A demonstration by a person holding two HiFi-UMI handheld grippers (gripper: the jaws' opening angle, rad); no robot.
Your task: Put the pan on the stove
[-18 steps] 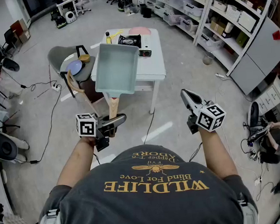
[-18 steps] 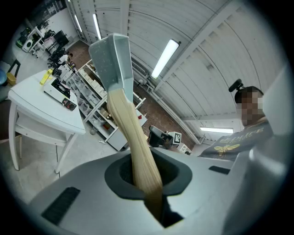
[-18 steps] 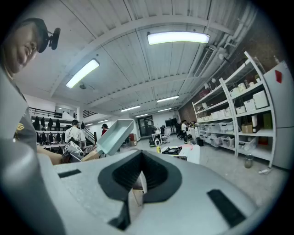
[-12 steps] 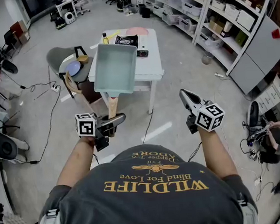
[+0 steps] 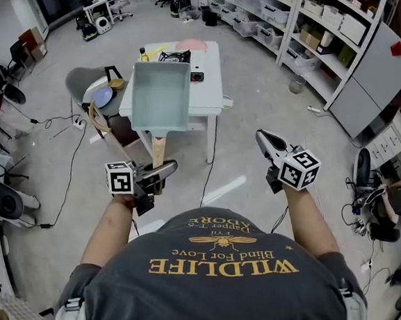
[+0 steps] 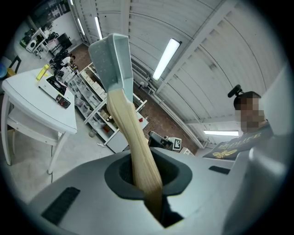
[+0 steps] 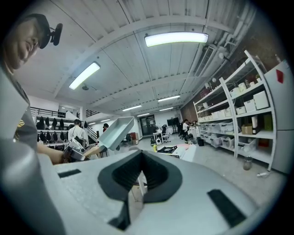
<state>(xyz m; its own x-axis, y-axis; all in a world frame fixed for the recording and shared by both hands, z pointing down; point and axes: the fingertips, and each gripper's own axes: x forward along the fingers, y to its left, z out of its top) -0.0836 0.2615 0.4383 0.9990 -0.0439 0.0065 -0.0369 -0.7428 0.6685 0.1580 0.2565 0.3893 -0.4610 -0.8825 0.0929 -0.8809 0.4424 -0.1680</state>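
Observation:
A pale blue-grey rectangular pan (image 5: 160,95) with a wooden handle (image 5: 159,152) is held up in the air in front of me. My left gripper (image 5: 161,172) is shut on the handle's end; in the left gripper view the handle (image 6: 133,142) runs up from between the jaws to the pan (image 6: 112,55). A black stove (image 5: 175,55) sits on the white table (image 5: 209,96) beyond the pan. My right gripper (image 5: 263,140) hangs at the right, shut and holding nothing; its view shows the pan (image 7: 115,131) at the left and the stove (image 7: 167,149) far off.
A yellow bottle (image 5: 143,54), a pink plate (image 5: 190,45) and a small black device (image 5: 197,76) share the table. A chair (image 5: 85,82) with dishes on it stands to the table's left. Shelves with bins (image 5: 328,19) line the right. Cables lie on the floor (image 5: 68,167).
The pan and the table have slid a little left and up in the head view. Both grippers keep the same pose and the left one's grip on the handle is unchanged.

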